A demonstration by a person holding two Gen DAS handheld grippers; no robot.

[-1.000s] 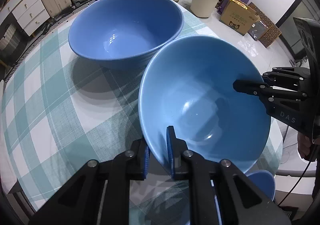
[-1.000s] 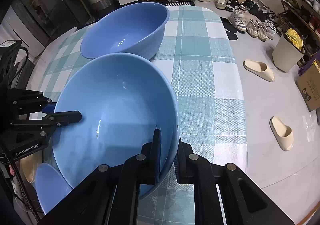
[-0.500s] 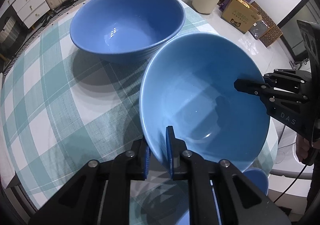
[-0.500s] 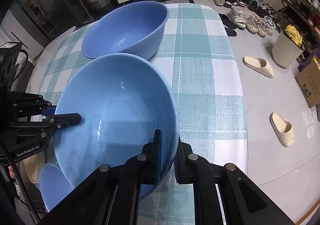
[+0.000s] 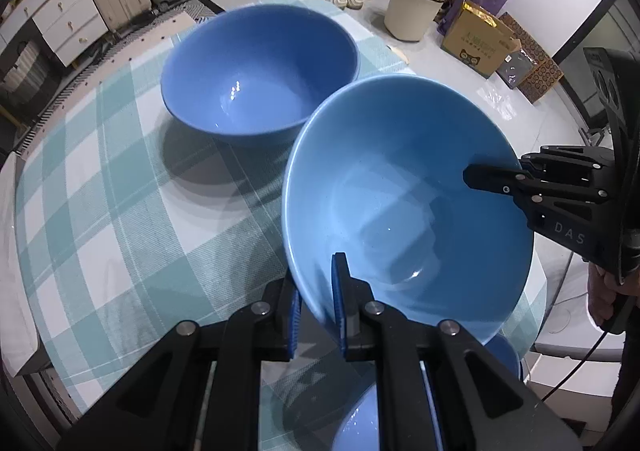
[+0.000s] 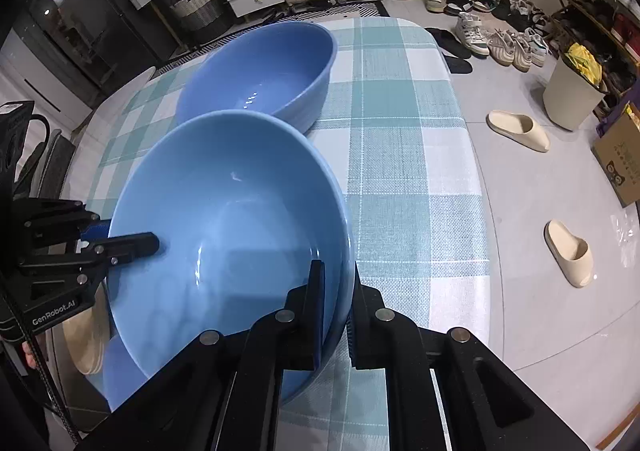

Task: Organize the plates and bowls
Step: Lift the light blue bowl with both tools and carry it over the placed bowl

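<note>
Light blue bowl point(image 5: 408, 203) fills centre-right of left wrist frame, tilted, lifted off the checked tablecloth point(image 5: 100, 211). Left gripper point(image 5: 316, 303) clamped on its near rim at lower centre, one finger inside, one outside. Right gripper point(image 6: 336, 303) likewise pinches the opposite rim, lower centre of right wrist frame. Darker blue bowl point(image 5: 260, 71) sits upright on the cloth, upper centre, just behind the held bowl. Another blue dish point(image 5: 502, 351) partly visible beneath, bottom right; details unclear.
</note>
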